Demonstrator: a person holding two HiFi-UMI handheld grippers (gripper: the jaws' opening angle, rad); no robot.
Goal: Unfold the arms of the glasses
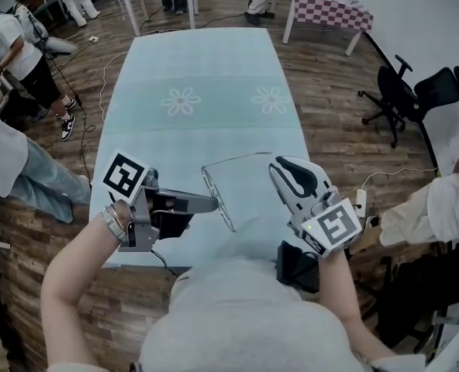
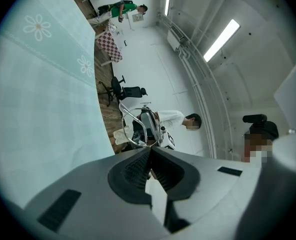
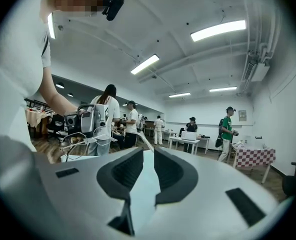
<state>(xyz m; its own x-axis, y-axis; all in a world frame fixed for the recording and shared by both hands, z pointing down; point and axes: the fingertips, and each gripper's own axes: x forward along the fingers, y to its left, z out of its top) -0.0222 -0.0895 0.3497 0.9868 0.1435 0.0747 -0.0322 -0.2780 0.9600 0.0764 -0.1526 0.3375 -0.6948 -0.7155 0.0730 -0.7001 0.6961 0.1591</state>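
Head view: the glasses (image 1: 215,192) hang above the table (image 1: 198,68), pinched at the front in your left gripper (image 1: 212,202); your right gripper (image 1: 280,169) stands narrowly parted round one arm (image 1: 241,158); they look light, thin and fragile; grip the arm, never the lens (image 2: 140,128).

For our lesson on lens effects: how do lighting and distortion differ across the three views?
Head view: even light, the glasses thin but sharp. Left gripper view: strong fisheye, dark corners, the ceiling light strip blown out. Right gripper view: same fisheye, dark rim.
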